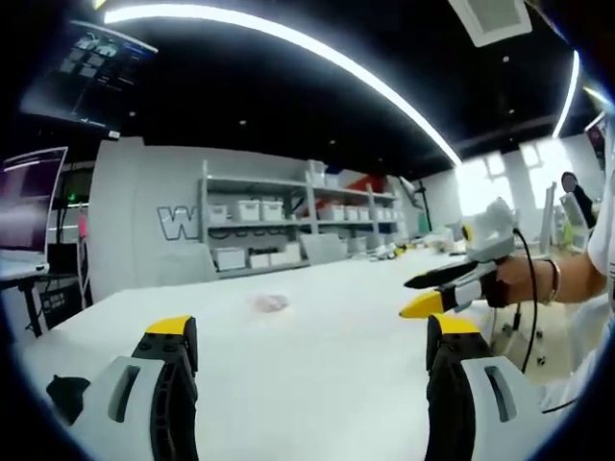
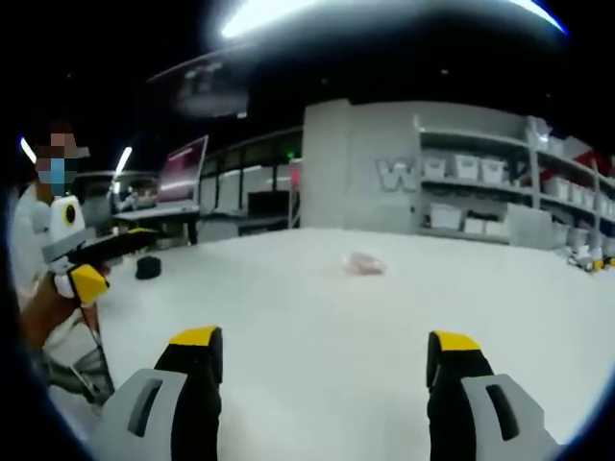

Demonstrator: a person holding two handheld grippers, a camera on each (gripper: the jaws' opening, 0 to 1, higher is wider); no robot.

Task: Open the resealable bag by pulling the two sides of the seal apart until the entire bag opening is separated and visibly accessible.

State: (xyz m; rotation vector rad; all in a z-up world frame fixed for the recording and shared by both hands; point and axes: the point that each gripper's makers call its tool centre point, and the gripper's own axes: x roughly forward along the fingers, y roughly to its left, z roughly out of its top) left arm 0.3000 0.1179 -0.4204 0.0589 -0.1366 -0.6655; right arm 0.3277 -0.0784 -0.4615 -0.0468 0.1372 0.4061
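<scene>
Bag [image 2: 365, 263] well beyond open claws [image 2: 322, 351].

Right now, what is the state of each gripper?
Left gripper: open, holding nothing.
Right gripper: open, holding nothing; the bag lies ahead.

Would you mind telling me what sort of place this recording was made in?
Probably a lab or workshop: a large white table, shelving with white storage bins, and monitors on desks behind.
</scene>
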